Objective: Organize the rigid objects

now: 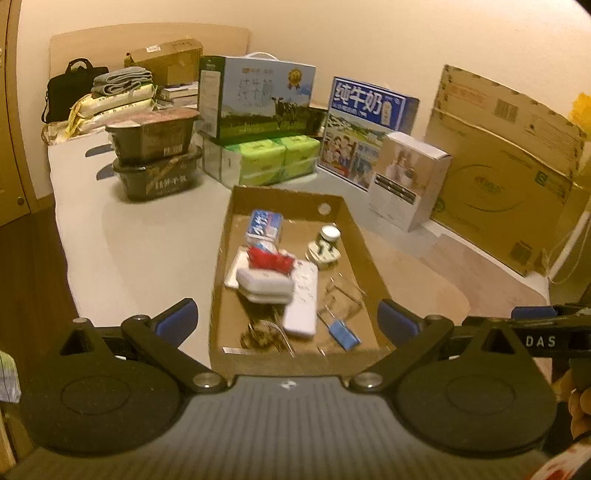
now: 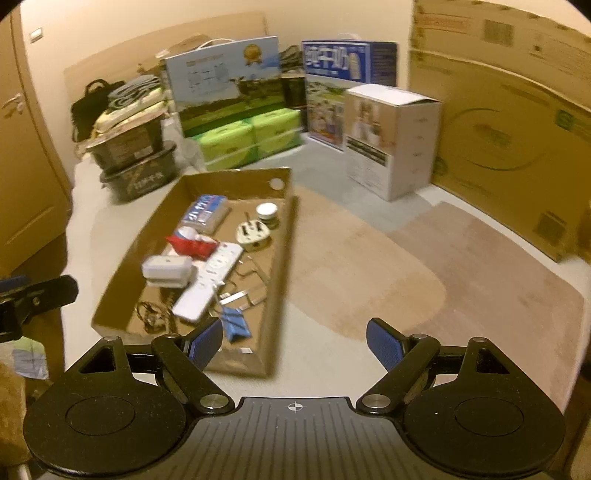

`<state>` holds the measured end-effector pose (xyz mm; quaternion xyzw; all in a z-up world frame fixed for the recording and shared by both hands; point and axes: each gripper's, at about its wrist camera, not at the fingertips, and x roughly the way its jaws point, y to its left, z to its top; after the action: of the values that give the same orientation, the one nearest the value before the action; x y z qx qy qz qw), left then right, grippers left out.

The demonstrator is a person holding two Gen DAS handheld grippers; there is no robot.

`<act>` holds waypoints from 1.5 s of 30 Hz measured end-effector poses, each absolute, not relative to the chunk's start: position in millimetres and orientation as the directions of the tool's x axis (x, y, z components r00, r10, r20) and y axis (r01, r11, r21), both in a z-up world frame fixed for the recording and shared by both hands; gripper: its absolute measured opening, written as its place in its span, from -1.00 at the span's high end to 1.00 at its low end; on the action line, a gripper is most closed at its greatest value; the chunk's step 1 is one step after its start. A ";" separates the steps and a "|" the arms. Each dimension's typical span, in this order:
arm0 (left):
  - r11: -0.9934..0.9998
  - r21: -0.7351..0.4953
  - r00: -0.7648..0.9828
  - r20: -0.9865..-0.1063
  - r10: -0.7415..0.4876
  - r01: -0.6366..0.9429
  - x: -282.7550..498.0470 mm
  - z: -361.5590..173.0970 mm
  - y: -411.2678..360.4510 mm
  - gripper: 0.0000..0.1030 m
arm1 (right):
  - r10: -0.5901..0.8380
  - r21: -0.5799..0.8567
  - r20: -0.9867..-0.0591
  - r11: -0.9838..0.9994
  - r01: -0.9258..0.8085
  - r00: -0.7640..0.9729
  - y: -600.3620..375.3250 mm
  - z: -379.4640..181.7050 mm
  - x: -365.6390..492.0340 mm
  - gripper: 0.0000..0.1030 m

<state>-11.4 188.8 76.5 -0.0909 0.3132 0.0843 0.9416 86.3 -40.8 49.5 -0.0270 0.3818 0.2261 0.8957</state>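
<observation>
Cream wall (image 1: 369, 33) behind bed (image 1: 147, 236), warm dim light. Wooden wardrobe (image 2: 26, 166) left of bed. Big flat cardboard carton (image 1: 509, 173) leans on wall right of bed. Beige blanket (image 2: 406, 266) over bed's right half.

Cardboard tray (image 1: 369, 254): one. Milk cartons (image 1: 258, 96): two. Black tubs (image 1: 155, 133): two.

Straight ahead of both tools lies a shallow tray of matt brown corrugated cardboard (image 1: 221, 266) (image 2: 284, 236). In it, a long white remote of smooth plastic (image 1: 303, 301) (image 2: 210, 284) looks faintly glossy, and beside it a small blue clip with bright metal wire handles (image 1: 345, 332) (image 2: 234, 325). The left gripper's (image 1: 288, 321) and right gripper's (image 2: 295, 343) blue finger pads (image 1: 177, 321) (image 2: 384, 345) look finely textured rubber on matt black plastic arms. To the right, beige carpet (image 2: 480, 280) appears soft, short-piled.
</observation>
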 end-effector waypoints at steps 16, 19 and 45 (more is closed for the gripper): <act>0.984 -0.074 0.783 -0.616 0.082 -0.161 -51.5 71.8 140.4 -0.98 | 0.348 0.116 -0.672 0.921 -0.371 0.654 -86.9 54.7 36.0 -0.65; 0.985 -0.061 0.785 -0.612 0.091 -0.161 -55.9 73.2 133.8 -0.98 | 0.349 0.118 -0.671 0.921 -0.370 0.654 -92.7 53.7 30.1 -0.65; 0.978 -0.033 0.764 -0.630 0.140 -0.206 -74.6 63.6 120.1 -0.99 | 0.361 0.121 -0.623 0.921 -0.371 0.694 -112.1 53.1 -7.3 -0.65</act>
<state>-74.6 120.1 63.6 -0.0504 0.3311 0.0923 0.9377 -7.3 -112.1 53.1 -0.0071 0.3369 0.1988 0.9203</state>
